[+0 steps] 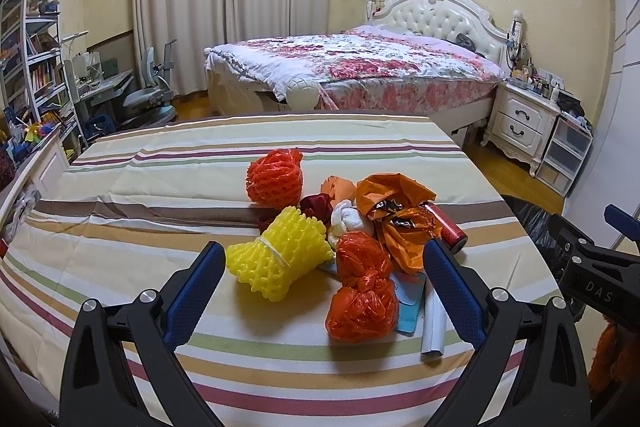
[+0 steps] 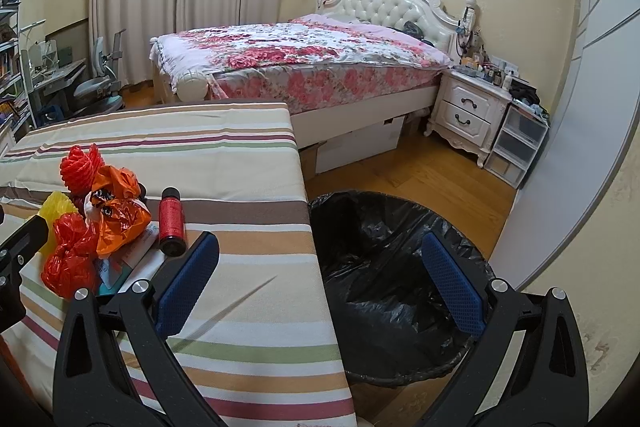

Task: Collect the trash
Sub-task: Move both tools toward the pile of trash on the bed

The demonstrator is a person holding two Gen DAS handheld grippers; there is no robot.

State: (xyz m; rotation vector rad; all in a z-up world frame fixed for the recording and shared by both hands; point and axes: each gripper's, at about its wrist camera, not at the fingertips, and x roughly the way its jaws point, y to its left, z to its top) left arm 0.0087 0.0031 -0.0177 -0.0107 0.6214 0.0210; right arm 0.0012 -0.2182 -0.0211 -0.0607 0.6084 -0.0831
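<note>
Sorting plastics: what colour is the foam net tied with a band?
Yellow foam net; the left wrist view shows it best.

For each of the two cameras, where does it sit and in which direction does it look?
Left wrist: on the left gripper, open, facing the trash pile on the striped table; the right gripper shows at the right edge.
Right wrist: on the right gripper, open, over the table edge and black-lined bin.
Both share the pile, red can and bed.
</note>
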